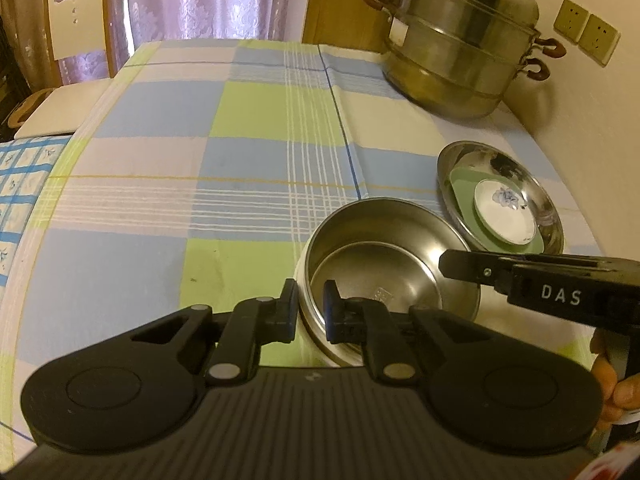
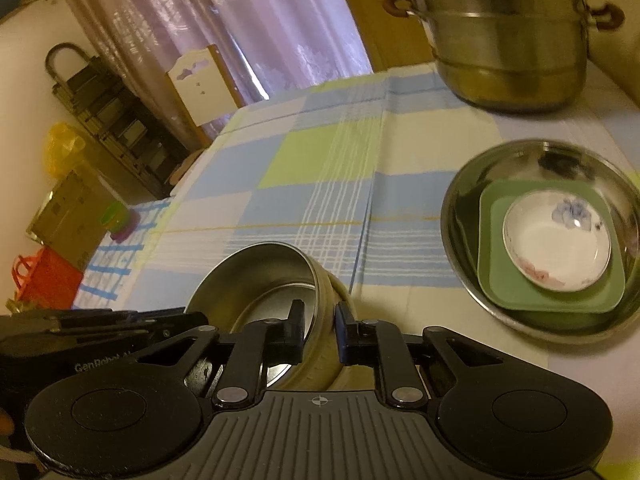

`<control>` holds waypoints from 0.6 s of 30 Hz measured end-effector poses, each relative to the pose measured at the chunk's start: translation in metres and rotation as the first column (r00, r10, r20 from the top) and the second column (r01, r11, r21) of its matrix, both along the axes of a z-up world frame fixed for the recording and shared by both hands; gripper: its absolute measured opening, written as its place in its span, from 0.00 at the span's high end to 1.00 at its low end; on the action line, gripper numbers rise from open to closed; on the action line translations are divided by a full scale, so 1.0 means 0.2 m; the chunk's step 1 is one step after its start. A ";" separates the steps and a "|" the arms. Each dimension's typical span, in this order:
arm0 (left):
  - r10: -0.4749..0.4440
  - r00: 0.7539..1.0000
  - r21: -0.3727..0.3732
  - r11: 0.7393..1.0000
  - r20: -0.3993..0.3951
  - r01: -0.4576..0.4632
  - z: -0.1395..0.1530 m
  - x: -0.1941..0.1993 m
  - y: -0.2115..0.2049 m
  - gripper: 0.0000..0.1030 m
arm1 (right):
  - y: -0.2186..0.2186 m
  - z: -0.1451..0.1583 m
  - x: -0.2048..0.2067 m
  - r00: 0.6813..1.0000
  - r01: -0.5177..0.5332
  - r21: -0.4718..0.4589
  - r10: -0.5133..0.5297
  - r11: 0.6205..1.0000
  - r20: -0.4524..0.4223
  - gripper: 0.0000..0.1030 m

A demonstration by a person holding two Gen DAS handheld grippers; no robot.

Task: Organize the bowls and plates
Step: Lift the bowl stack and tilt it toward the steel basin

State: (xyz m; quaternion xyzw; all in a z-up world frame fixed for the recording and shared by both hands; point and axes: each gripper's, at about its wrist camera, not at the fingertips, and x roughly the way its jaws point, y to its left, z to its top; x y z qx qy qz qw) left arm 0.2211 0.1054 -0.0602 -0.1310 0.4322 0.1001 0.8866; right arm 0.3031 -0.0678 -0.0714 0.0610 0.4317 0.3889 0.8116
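A steel bowl with a cream outer wall sits near the front of the checked tablecloth; it also shows in the right wrist view. My left gripper is shut on its near-left rim, one finger outside and one inside. My right gripper is shut on its right rim and reaches in from the right in the left wrist view. Behind to the right, a wide steel dish holds a green square plate with a small white flowered bowl on it.
A tall stacked steel steamer pot stands at the back right by the wall. A chair and curtains are beyond the table's far edge. Boxes, bags and a folded ladder stand on the floor at the left.
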 end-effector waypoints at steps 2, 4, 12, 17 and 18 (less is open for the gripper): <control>-0.001 1.000 -0.001 1.000 0.007 0.001 0.00 0.00 0.00 0.89 | 0.00 -0.01 -0.01 1.000 0.003 0.006 -0.003 1.000 0.008 0.85; -0.007 1.000 0.007 1.000 0.014 0.007 0.01 -0.01 -0.01 0.89 | -0.01 -0.02 -0.01 1.000 0.007 0.017 -0.007 1.000 0.013 0.85; -0.025 0.999 0.043 0.999 0.032 0.023 0.00 -0.02 -0.04 0.89 | -0.04 -0.05 -0.05 0.998 0.003 0.044 -0.005 0.999 0.058 0.85; -0.012 1.000 0.005 1.000 0.011 0.012 -0.01 0.00 -0.01 0.89 | -0.02 -0.03 -0.02 1.000 -0.009 0.018 0.008 1.000 0.026 0.85; -0.006 1.000 -0.027 1.000 -0.003 0.006 -0.01 0.00 0.01 0.87 | -0.02 -0.03 -0.01 1.000 -0.007 0.014 0.007 1.000 0.004 0.85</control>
